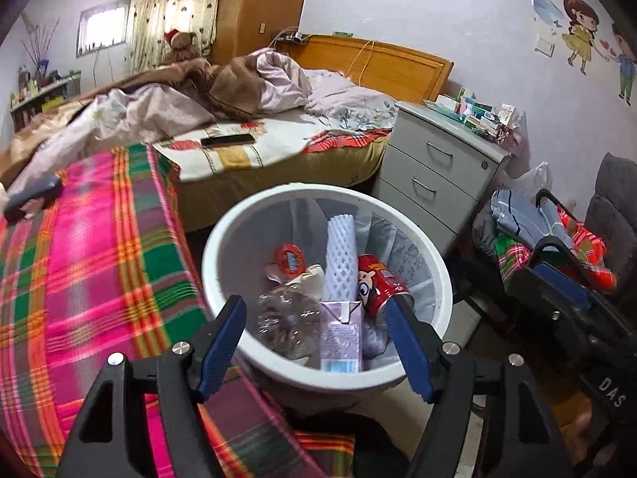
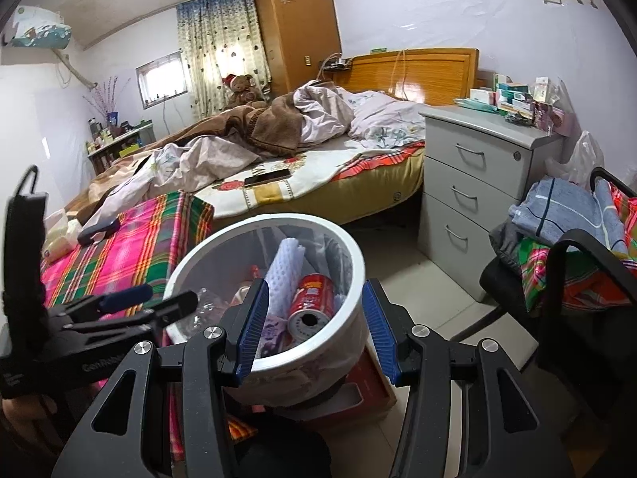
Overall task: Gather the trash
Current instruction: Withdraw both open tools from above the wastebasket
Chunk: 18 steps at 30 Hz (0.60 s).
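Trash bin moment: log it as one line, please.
left gripper: open, empty, over trash bin | right gripper: open, empty | in bin: red can, foam net sleeve, purple carton, crushed clear bottle

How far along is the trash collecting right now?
Done: the white trash bin already holds a red can, foam fruit sleeve, crushed clear bottle and purple carton. In hand: nothing; left gripper and right gripper hover open. Left: no loose trash is clearly visible.
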Each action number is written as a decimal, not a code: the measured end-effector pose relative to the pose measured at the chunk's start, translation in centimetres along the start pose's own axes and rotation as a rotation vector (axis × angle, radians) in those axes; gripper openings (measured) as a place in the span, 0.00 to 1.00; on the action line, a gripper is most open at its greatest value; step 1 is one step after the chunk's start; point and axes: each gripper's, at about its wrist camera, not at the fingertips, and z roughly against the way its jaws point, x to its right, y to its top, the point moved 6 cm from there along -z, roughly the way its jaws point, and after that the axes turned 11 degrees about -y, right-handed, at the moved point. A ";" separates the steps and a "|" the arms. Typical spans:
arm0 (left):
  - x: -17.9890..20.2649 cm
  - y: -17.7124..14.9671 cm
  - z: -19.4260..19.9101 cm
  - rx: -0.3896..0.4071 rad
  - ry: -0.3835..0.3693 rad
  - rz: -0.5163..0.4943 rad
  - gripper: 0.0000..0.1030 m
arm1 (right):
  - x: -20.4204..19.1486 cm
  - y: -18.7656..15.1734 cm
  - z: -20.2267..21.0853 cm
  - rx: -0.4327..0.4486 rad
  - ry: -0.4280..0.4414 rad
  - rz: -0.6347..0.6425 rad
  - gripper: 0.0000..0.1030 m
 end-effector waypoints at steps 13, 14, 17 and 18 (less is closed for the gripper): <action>-0.9 -3.0 5.9 0.069 0.207 -0.032 0.72 | -2.9 -2.0 2.0 0.002 0.065 0.047 0.49; -1.0 -3.2 6.2 0.071 0.215 -0.031 0.72 | -3.1 -2.2 2.2 -0.001 0.071 0.050 0.49; -1.0 -3.9 7.3 0.085 0.227 -0.022 0.72 | -3.6 -2.8 2.6 -0.003 0.079 0.060 0.49; -1.1 -4.1 7.8 0.097 0.234 -0.015 0.72 | -3.8 -3.0 2.8 -0.003 0.086 0.065 0.49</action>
